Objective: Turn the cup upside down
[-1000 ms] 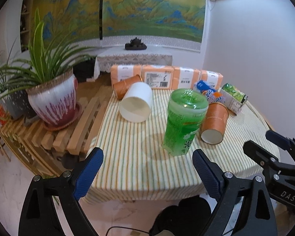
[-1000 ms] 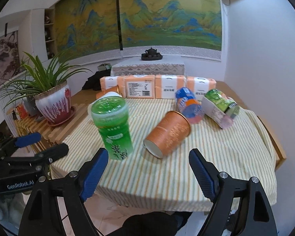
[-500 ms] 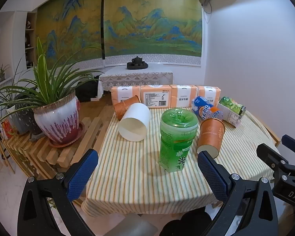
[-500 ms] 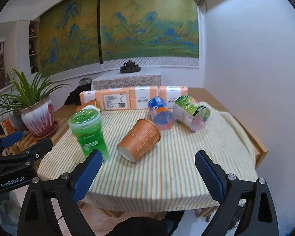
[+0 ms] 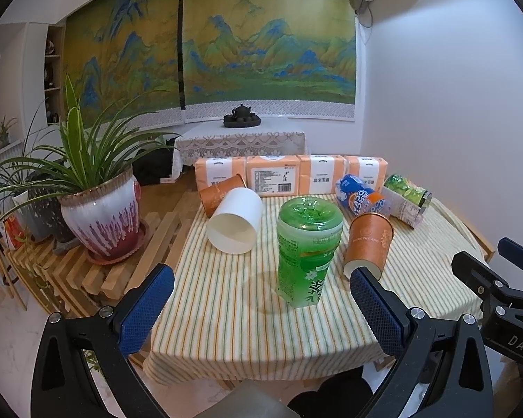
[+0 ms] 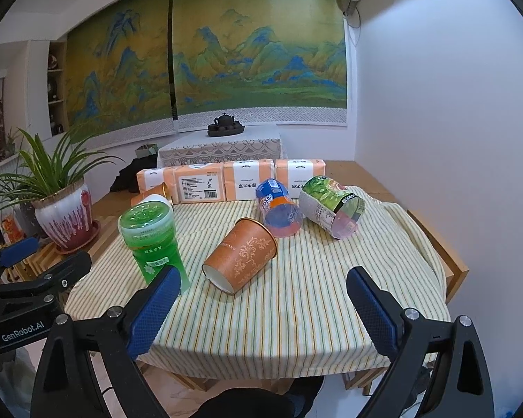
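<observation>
Both my grippers, left [image 5: 261, 310] & right [image 6: 261, 308], hang wide open and empty short of the table [image 6: 432, 240]. Green cup [image 5: 307, 256] stands upside down ahead of my left gripper, w/ nothing touching it. Flip looks done; other cups lie on their sides.

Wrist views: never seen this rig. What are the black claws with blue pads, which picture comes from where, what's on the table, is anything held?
No robot here: a person carries a two-finger gripper in each hand, each with a fisheye camera looking along its fingers. One picture looks past the left gripper, the other past the right gripper. Each also catches its neighbour at the edge.

On the striped tablecloth: a green cup standing bottom-up, an orange paper cup on its side, a white cup on its side, more fallen cups behind, and a row of orange packs.

Both grippers are open, holding nothing.
</observation>
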Tool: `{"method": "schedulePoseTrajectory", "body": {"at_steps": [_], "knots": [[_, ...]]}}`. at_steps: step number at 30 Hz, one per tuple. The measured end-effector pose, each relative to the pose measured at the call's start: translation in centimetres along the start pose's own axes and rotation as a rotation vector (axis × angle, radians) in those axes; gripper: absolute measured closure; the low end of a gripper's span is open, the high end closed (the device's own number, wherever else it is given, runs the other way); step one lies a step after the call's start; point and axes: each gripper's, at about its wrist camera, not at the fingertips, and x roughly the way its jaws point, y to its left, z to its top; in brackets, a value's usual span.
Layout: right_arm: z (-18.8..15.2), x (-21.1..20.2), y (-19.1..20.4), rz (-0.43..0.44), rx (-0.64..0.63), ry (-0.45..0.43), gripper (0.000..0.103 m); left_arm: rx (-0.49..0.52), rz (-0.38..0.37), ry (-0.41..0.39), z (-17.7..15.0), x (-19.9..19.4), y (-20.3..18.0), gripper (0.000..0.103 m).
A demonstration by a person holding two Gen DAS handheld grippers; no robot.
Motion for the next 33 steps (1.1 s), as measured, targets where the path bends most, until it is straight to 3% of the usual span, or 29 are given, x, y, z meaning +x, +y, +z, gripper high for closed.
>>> {"method": "schedulePoseTrajectory", "body": {"at_steps": [33], "knots": [[-0.26,-0.15,-0.32,-0.003,0.007,0.003,0.009,0.013,-0.003,-0.009,0.29,-0.34,-0.38,0.001]]}}
